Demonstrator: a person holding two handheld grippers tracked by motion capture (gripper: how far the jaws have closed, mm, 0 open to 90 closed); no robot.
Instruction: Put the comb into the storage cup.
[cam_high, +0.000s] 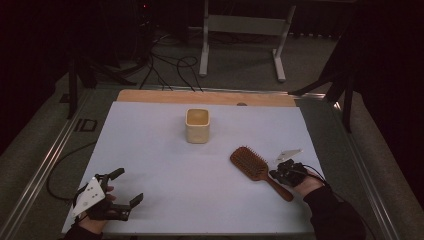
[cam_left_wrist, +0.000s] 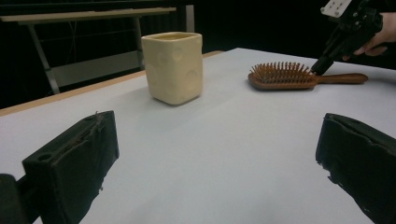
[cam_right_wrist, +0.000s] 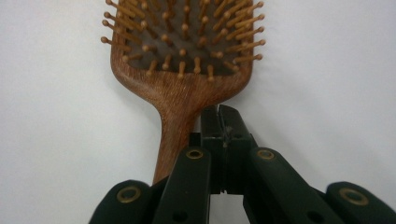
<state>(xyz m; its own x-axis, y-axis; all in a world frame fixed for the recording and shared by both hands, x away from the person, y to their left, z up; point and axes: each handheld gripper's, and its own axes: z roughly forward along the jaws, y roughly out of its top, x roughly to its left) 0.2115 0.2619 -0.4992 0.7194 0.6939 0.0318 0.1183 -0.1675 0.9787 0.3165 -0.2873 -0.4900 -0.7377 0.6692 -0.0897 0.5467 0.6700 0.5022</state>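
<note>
High view: one hairbrush (cam_high: 254, 166), one cup (cam_high: 197, 125); left gripper (cam_high: 120, 190) wide, right gripper (cam_high: 278, 175) closed, empty.

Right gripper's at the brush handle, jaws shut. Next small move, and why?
Probably open the right gripper and shift it sideways over the handle. Its jaws are shut together beside the hairbrush, at the neck, with nothing between them. The brush lies flat, bristles up, on the white table, so the handle is free to straddle and pinch.
</note>
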